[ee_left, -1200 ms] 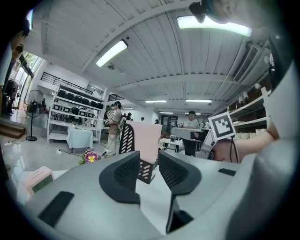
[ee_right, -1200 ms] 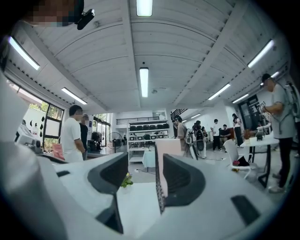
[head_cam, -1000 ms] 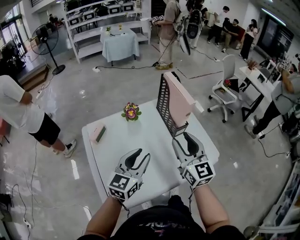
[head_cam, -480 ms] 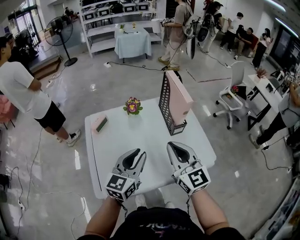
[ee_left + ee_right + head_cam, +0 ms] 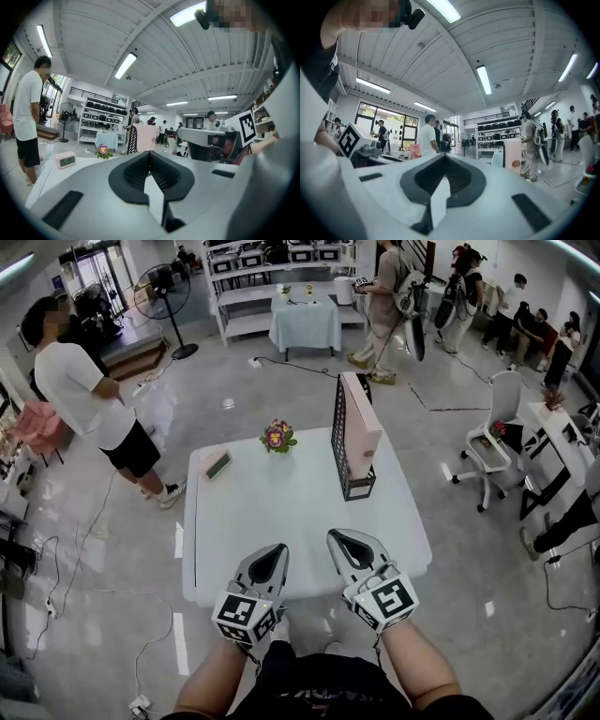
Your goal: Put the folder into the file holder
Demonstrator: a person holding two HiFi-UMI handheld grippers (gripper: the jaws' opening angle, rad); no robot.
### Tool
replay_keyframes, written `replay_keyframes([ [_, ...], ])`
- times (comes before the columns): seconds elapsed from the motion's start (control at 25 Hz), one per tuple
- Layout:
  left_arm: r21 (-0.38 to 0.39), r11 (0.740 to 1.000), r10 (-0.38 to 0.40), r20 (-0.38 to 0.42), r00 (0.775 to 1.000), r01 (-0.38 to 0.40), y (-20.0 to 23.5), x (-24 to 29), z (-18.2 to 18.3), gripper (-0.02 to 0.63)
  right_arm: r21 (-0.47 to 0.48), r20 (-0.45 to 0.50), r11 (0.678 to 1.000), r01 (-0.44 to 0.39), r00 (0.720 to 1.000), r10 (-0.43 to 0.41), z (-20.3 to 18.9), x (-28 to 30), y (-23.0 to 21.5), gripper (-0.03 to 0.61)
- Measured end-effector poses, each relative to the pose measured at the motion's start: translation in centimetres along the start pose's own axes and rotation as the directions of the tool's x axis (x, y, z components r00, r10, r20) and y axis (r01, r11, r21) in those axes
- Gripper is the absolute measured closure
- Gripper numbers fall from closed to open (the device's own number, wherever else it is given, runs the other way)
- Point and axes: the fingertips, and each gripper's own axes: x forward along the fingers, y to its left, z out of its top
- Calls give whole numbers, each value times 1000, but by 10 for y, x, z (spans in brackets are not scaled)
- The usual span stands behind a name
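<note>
Standing upright inside the black mesh file holder [image 5: 341,427], the pink folder [image 5: 362,432] is sitting at the far right part of the white surface [image 5: 272,512], so the task is looking finished. The left gripper [image 5: 275,550] and the right gripper [image 5: 338,538] are hovering side by side over the near edge, well apart from the holder. The left jaws have just been closing on nothing, and both pairs are now pressing together, empty.
</note>
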Motion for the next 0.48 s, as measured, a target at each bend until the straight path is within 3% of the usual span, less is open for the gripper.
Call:
replay_keyframes([
  [0.48, 3, 992, 127, 48, 991, -128, -53, -51, -1, 611, 17, 4, 990, -138, 990, 138, -4, -47, 33, 577],
])
